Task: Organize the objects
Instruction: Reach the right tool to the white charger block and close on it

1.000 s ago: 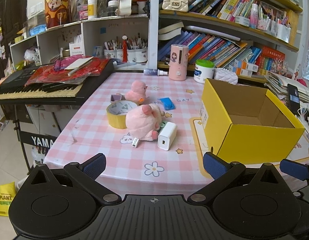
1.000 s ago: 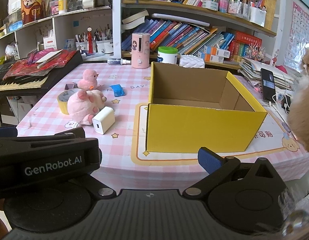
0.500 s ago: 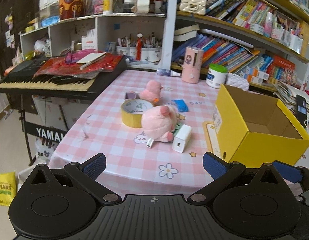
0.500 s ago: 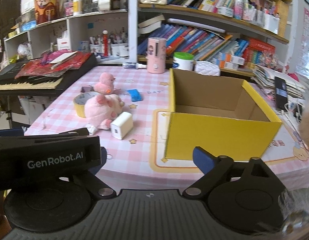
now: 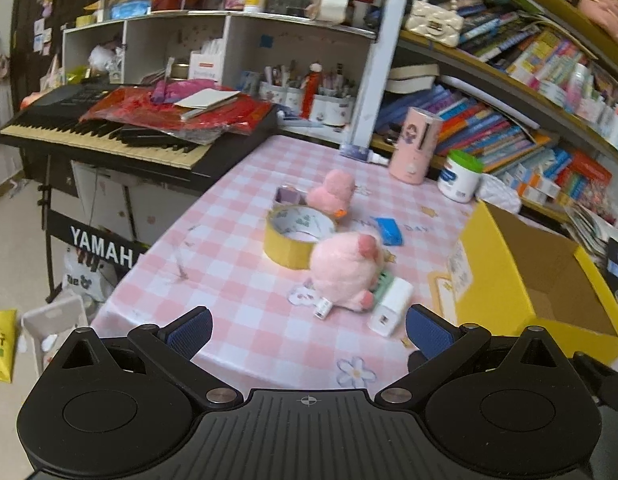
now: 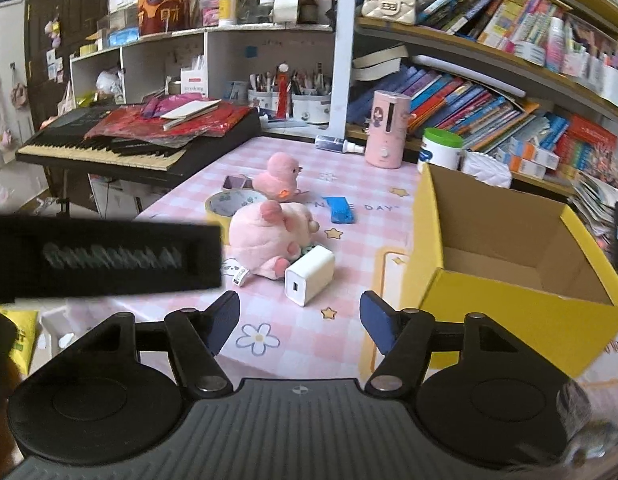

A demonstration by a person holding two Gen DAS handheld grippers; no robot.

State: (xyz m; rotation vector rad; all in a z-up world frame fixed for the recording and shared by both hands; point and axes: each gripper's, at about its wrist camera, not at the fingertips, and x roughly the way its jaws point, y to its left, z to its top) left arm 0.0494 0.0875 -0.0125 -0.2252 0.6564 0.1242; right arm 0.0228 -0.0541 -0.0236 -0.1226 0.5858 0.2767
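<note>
Lying just ahead of the right hand-held gripper, whose empty jaws have been narrowing, the white charger.

1. A table with a pink checked cloth stood against crowded bookshelves.
2. A black keyboard on a stand sat beside the table.
3. White cubbyholes lined the wall behind.
4. The floor was pale.
</note>
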